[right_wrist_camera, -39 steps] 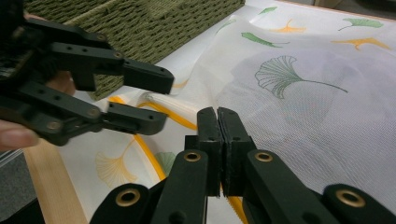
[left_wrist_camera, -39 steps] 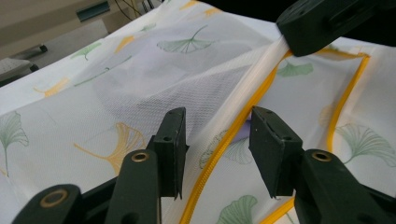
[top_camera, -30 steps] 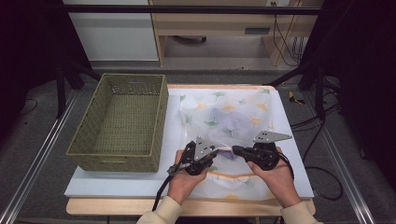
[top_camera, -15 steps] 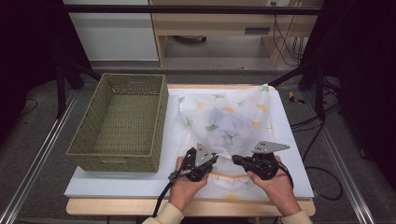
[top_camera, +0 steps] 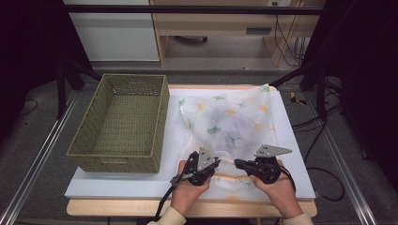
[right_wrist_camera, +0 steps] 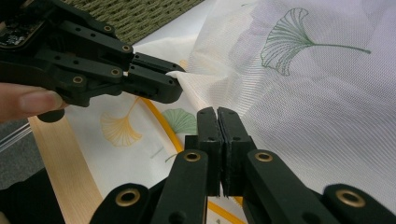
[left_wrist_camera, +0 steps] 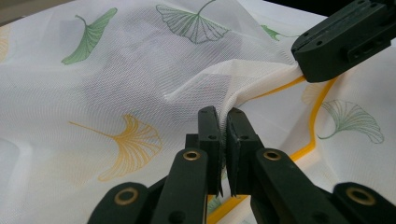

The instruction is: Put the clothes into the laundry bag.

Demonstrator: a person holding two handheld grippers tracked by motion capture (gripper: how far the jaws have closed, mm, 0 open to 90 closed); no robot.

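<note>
Two pairs of tongs, left (top_camera: pixel 220 159) and right (top_camera: pixel 240 163), we see clamped on the near hem of the sheer white ginkgo-print mesh cloth (top_camera: pixel 230 117) on the counter (top_camera: pixel 117 187); we judge lifting to fold comes next.

a sheer white mesh bag (top_camera: pixel 230 122) printed with green and yellow ginkgo leaves lies spread over the right half of the tabletop (top_camera: pixel 117 187), just beside a woven basket (top_camera: pixel 119 122). something darker shows faintly through the mesh near its middle. a yellow band runs along its near edge. that near edge is lifted off the surface and bunched into a taut fold, pinched at two points close together; the far part lies flat with soft wrinkles.
</note>
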